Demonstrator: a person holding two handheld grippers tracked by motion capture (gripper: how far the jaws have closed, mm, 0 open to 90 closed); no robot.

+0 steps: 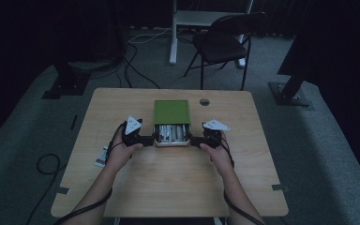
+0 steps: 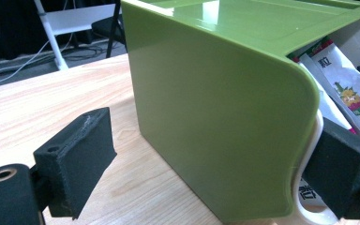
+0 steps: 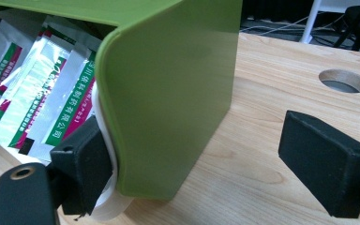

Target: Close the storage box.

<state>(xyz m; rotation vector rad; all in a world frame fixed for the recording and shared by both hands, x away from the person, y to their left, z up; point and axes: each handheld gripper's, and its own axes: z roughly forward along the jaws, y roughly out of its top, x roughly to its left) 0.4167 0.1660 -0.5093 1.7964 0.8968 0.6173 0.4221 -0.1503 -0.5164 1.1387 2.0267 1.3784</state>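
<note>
Centrally on the wooden table (image 1: 168,183) sits a green box (image 1: 171,111), a glossy sleeve whose near end is open, with a white inner tray (image 1: 171,143) sticking out toward the person. Foil sachets (image 1: 171,133) printed in green, red and white stand packed in the tray.

From the high view, the left gripper (image 1: 146,139) meets the tray's near-left corner and the right gripper (image 1: 194,139) its near-right corner, so the 2 tools flank the box front. Each is held in a hand, the left hand (image 1: 122,152) and the right hand (image 1: 218,152), with forearms coming up from the bottom edge and cables trailing back.

In the left gripper view, the jaws stand wide apart: one black pad hangs free over the bare wood beside the green wall (image 2: 215,122), well clear of it, while the other pad presses against the tray's white rim (image 2: 304,187) just inside the corner. Nothing is pinched between them.

The right gripper view mirrors this: one pad touches the white rim (image 3: 105,140) at the sleeve's rounded corner, next to the sachets (image 3: 42,98), and the other pad stays out over the table, apart from the green side (image 3: 173,93). Beyond it lies a round cable hole (image 3: 344,80) in the tabletop.
</note>
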